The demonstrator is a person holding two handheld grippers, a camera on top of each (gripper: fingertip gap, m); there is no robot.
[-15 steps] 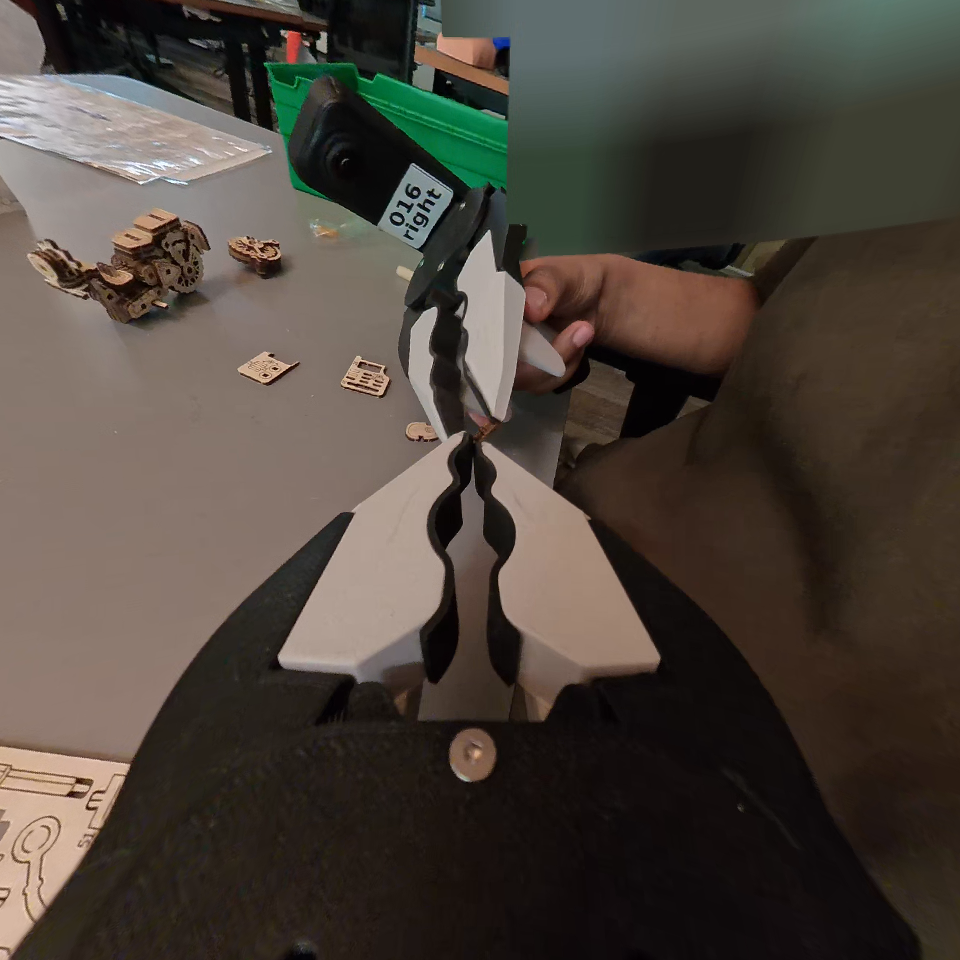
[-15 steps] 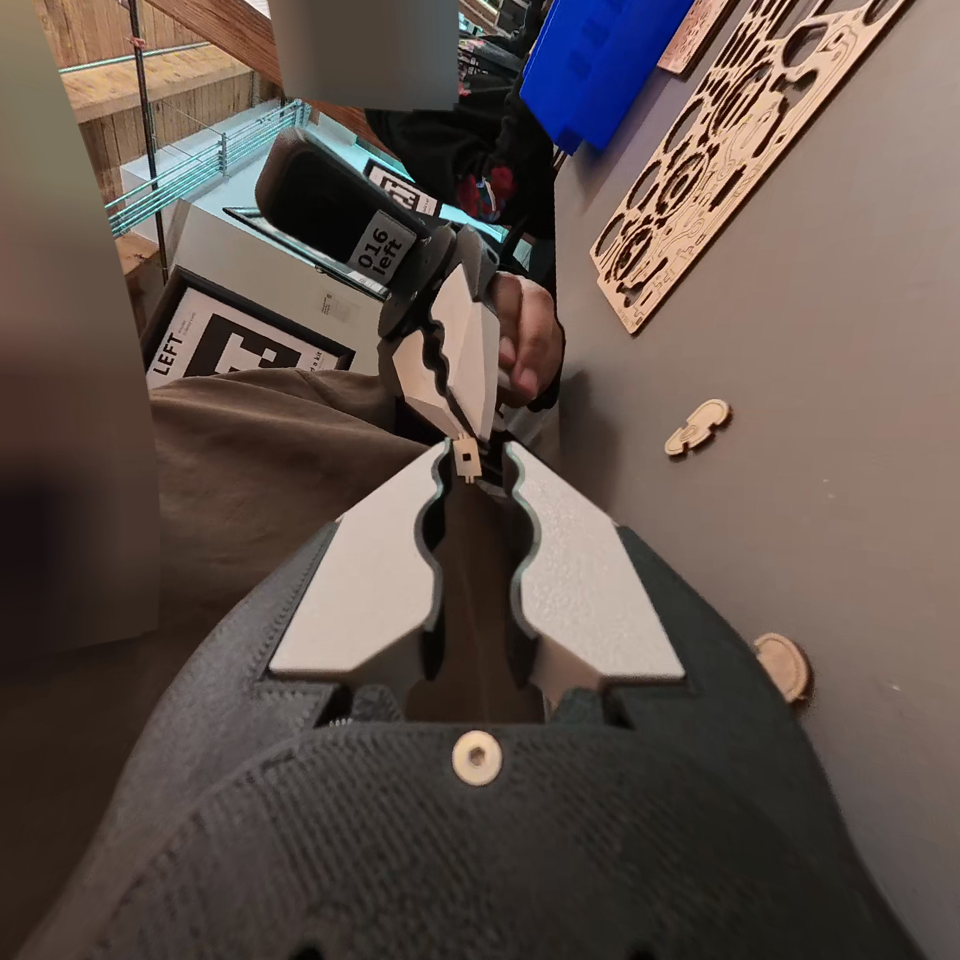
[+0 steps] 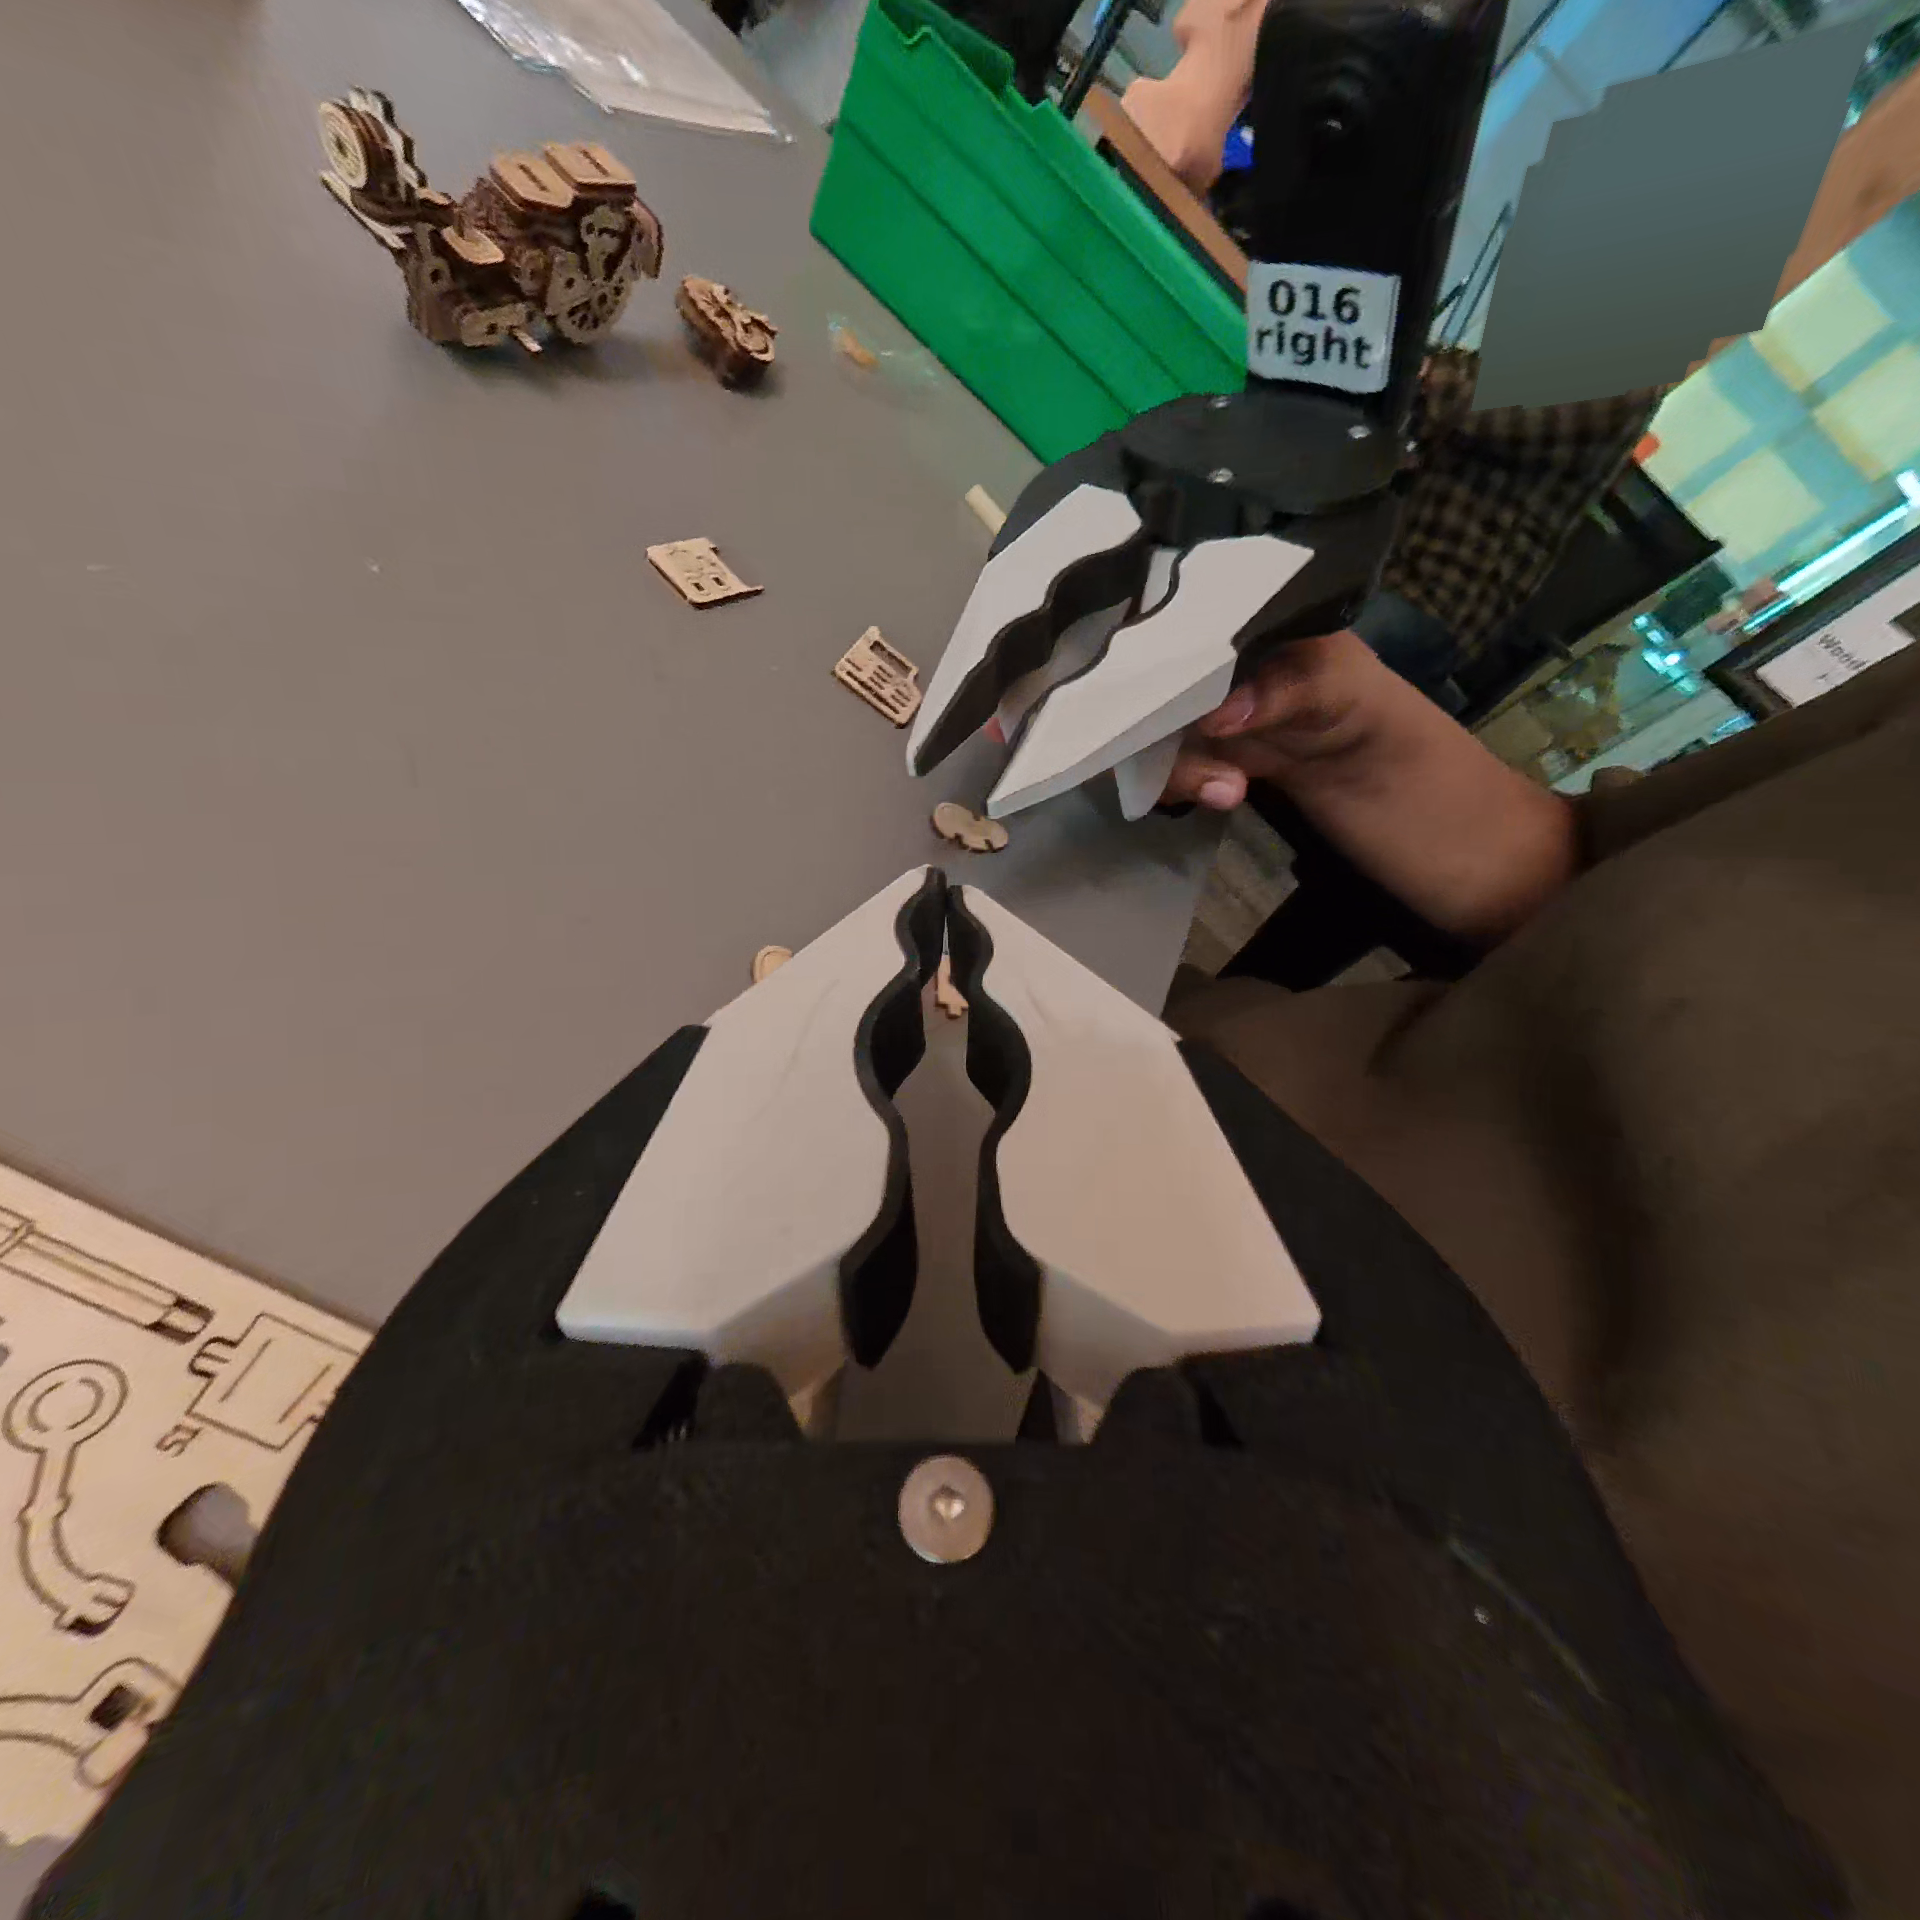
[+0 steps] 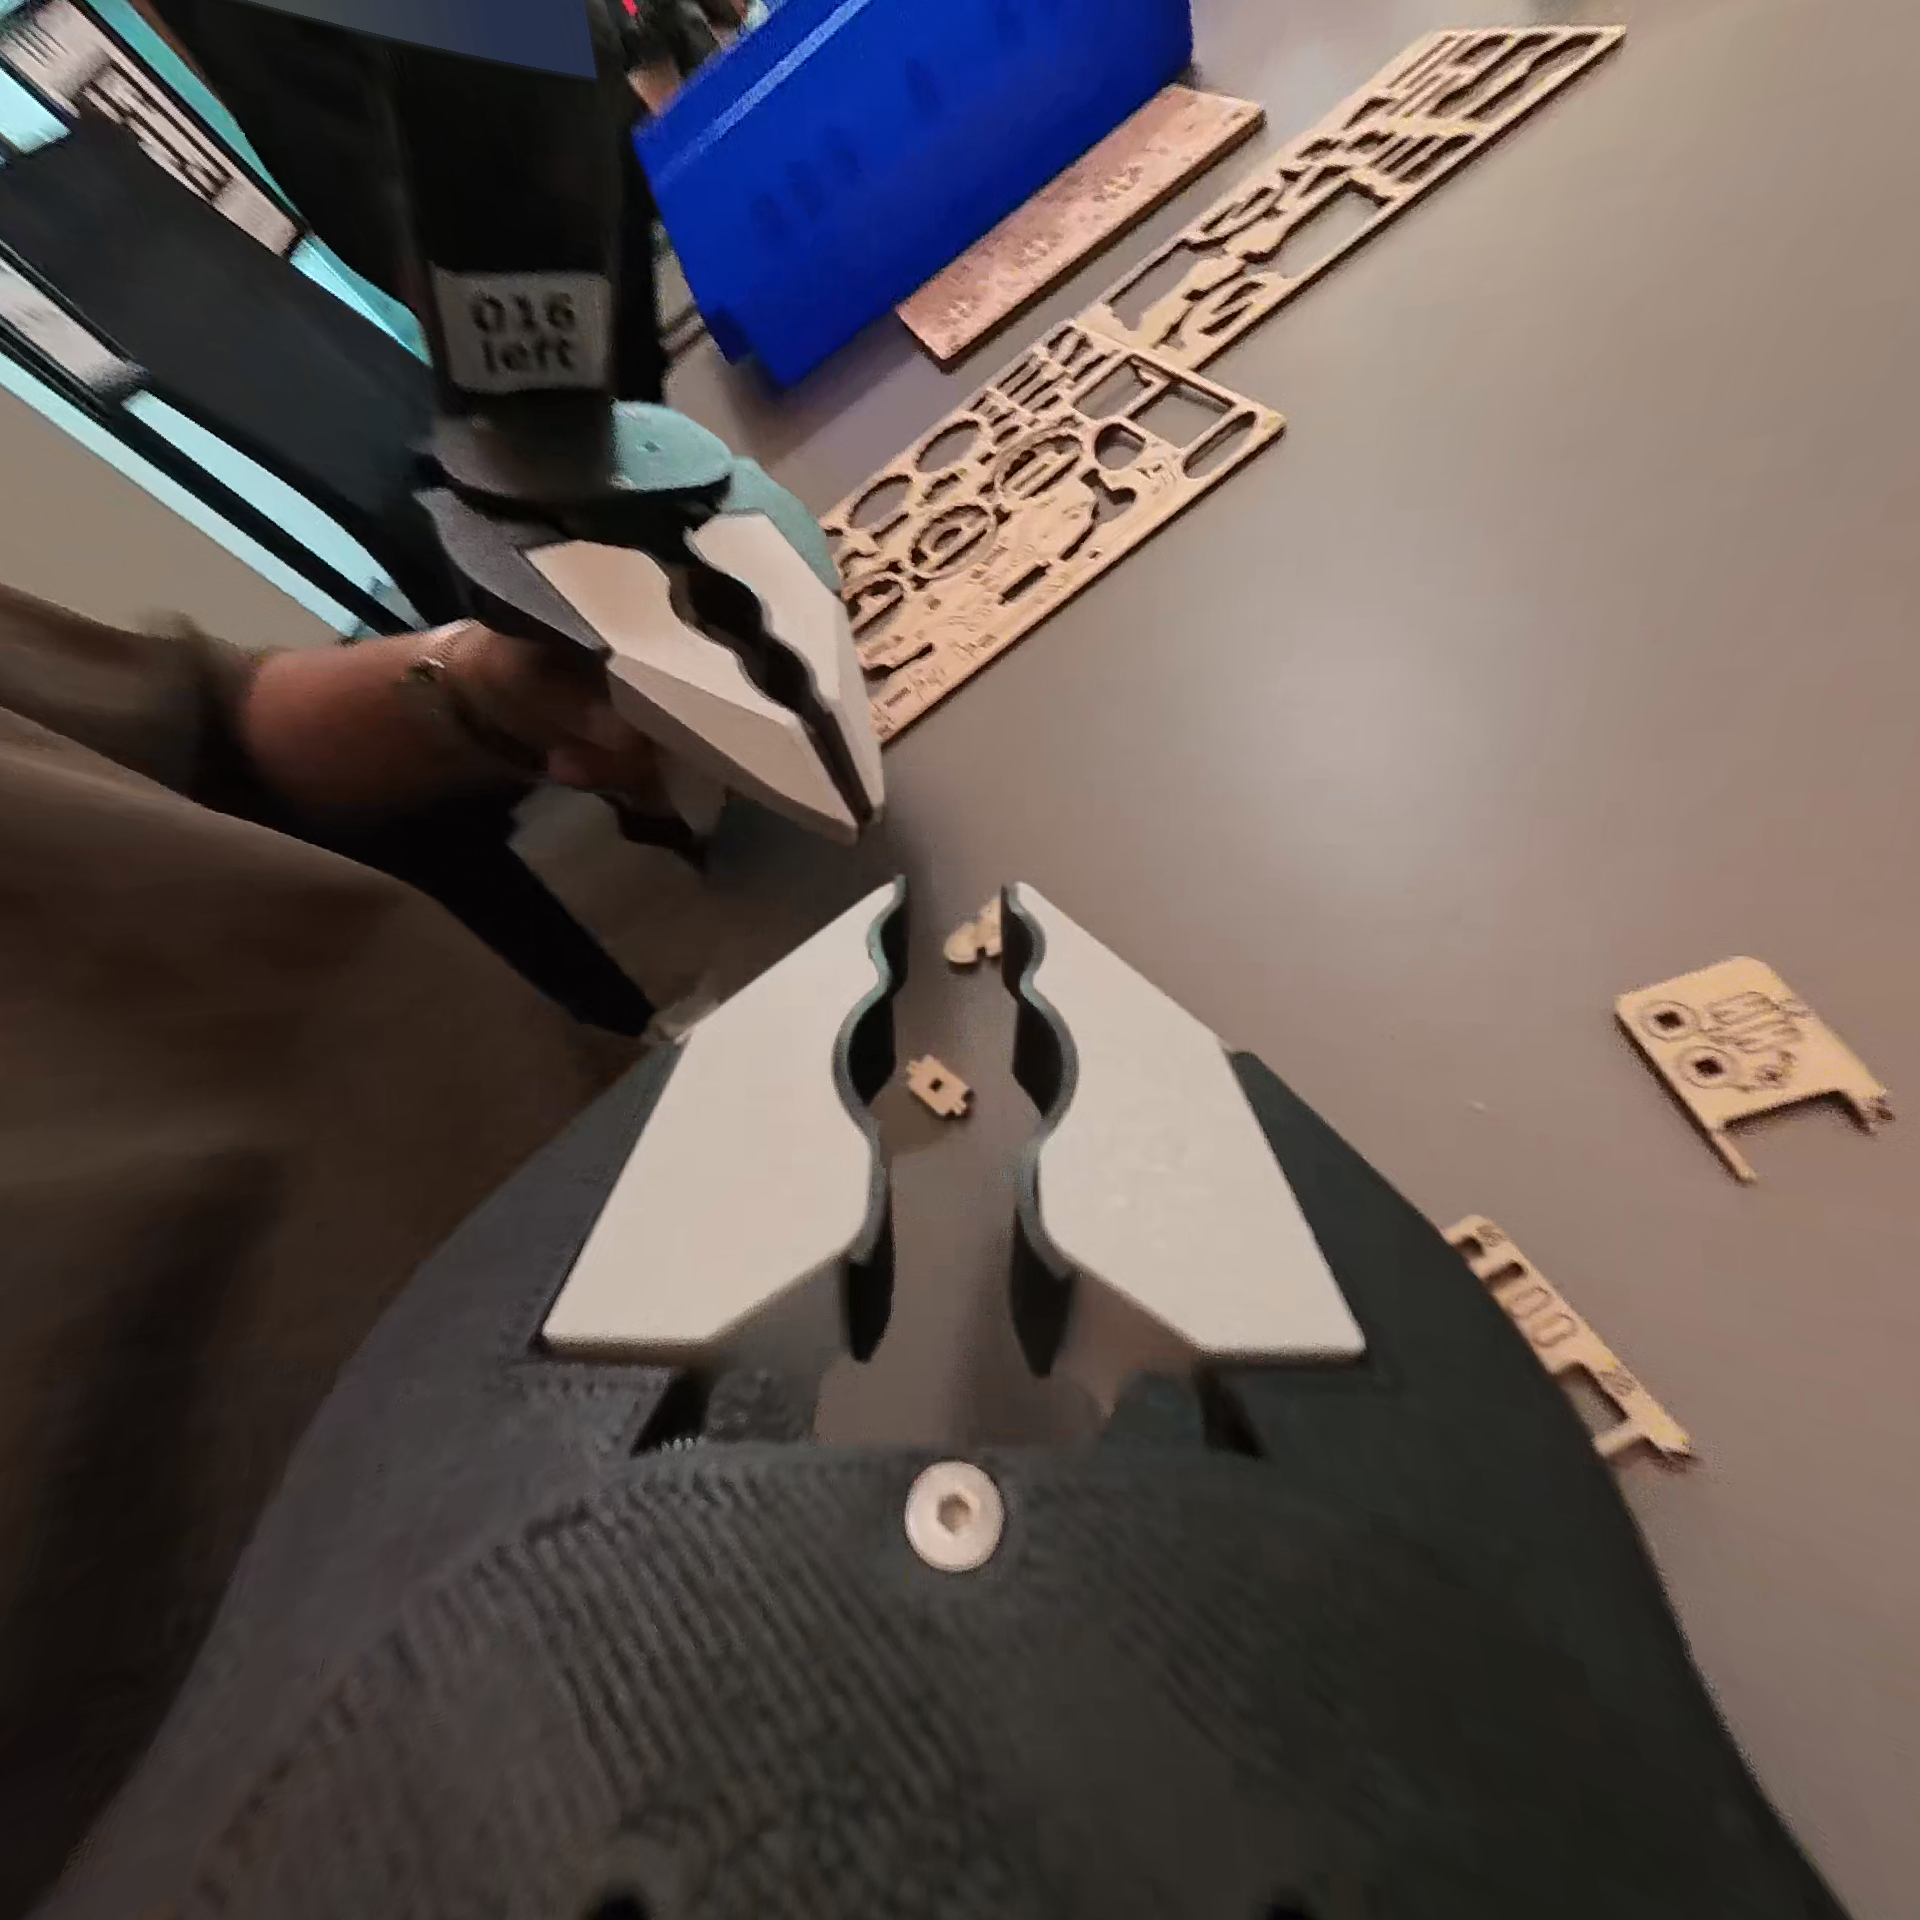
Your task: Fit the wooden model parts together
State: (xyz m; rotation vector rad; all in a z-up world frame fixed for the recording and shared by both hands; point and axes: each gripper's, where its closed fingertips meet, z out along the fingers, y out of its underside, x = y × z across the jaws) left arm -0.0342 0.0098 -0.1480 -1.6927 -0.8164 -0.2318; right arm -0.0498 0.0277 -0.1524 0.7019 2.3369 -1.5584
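- Presently hanging the right gripper (image 4: 956, 888) just above the grey table (image 4: 1455, 727), fingers parted and gripping nothing, probably making room to come down around a part.
- Framing the small notched wooden piece (image 4: 940, 1086) inside that gap, lying loose on the table by the look of it, near the table's near edge and touching neither finger.
- Pinching the left gripper (image 3: 940, 883) closed, tips meeting, with nothing seen clamped between them; merely glimpsing that same small piece through the slot behind the tips, on the table beneath.
- Angling the left gripper down from the left, close to the right one's tips yet apart, seemingly standing by to steady or receive a part.
- Leaving a rounded two-lobed piece (image 4: 971, 935) just beyond the right fingertips; possibly a mate, though too small for telling.
- Parking the part-built wooden model (image 3: 520, 260) far off on the left by the green bin (image 3: 987, 208), well apart from the working spot.
- Judging the fitting as not yet begun: needing a clean pickup of the small piece first.
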